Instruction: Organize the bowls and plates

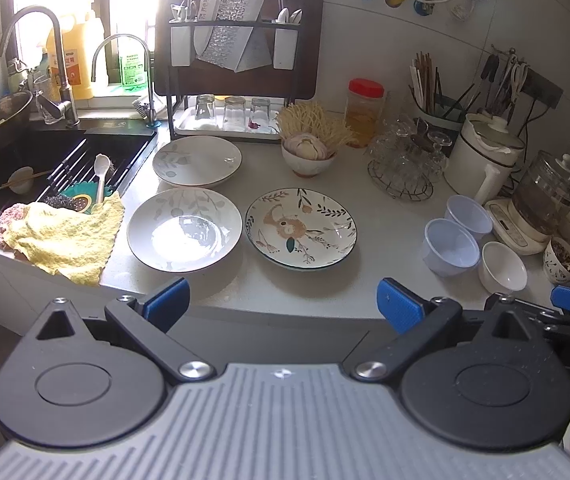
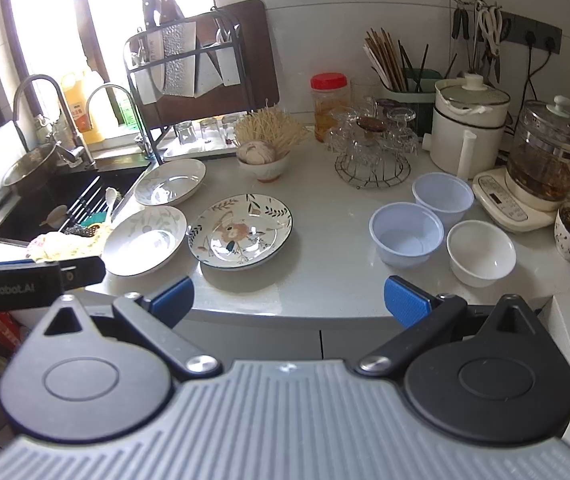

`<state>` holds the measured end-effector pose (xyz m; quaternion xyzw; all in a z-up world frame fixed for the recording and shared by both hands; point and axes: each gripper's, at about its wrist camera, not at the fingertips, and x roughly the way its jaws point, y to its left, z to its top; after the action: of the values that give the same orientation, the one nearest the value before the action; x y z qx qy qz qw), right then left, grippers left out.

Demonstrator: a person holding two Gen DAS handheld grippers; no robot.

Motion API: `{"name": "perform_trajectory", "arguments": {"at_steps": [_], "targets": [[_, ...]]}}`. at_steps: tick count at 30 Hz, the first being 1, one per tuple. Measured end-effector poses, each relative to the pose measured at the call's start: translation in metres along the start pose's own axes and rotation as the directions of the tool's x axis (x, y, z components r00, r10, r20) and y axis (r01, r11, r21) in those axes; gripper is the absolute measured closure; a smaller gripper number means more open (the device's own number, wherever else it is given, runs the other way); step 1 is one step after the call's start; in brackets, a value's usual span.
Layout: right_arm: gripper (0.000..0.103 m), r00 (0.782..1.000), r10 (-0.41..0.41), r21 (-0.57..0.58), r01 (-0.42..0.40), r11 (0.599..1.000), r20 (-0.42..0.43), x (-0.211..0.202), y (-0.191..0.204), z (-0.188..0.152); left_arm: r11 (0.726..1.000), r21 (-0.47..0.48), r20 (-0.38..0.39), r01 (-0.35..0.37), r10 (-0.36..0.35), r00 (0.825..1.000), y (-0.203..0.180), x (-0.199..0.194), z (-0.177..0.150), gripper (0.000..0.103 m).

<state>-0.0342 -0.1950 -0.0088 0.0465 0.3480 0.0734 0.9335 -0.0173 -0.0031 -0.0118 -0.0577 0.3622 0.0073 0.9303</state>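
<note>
Both tools hang back off the front edge of the surface [image 1: 285, 280], nothing in either. The left hand-held gripper [image 1: 283, 304] has its blue pads spread wide apart, and the right hand-held gripper [image 2: 289, 300] is just as wide, empty too.

Take the floral plate [image 1: 301, 229] as the marker. Just to its left sits a pale leaf plate [image 1: 184, 229], rims close but not touching. Behind that one, nearer the rack [image 1: 241, 40], lies a second leaf plate [image 1: 197, 161]. Well to the right of the floral plate stand three bowls in a cluster: two bluish plastic bowls [image 2: 406, 234] [image 2: 443, 195] and a white bowl [image 2: 481, 253] at their right, all upright.

Behind the floral plate, a small bowl of garlic [image 1: 308, 156]. Far left of it, a yellow cloth [image 1: 65, 240] drapes over the sink [image 1: 45, 160] edge.
</note>
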Motion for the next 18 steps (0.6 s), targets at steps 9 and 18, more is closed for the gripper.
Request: {"name": "perform_trajectory", "arguments": {"at_steps": [9, 18], "targets": [[0.0, 0.999, 0.038, 0.023, -0.038, 0.999, 0.013, -0.0024, -0.0003, -0.0019, 1.0, -0.001, -0.018, -0.002, 0.002, 1.0, 0.0007, 0.0016, -0.0022, 0.002], [0.0, 0.999, 0.033, 0.045, -0.034, 0.998, 0.015, -0.0025, -0.0079, -0.0006, 1.0, -0.01, -0.012, 0.026, -0.026, 1.0, -0.0033, 0.0048, -0.0008, 0.002]]}}
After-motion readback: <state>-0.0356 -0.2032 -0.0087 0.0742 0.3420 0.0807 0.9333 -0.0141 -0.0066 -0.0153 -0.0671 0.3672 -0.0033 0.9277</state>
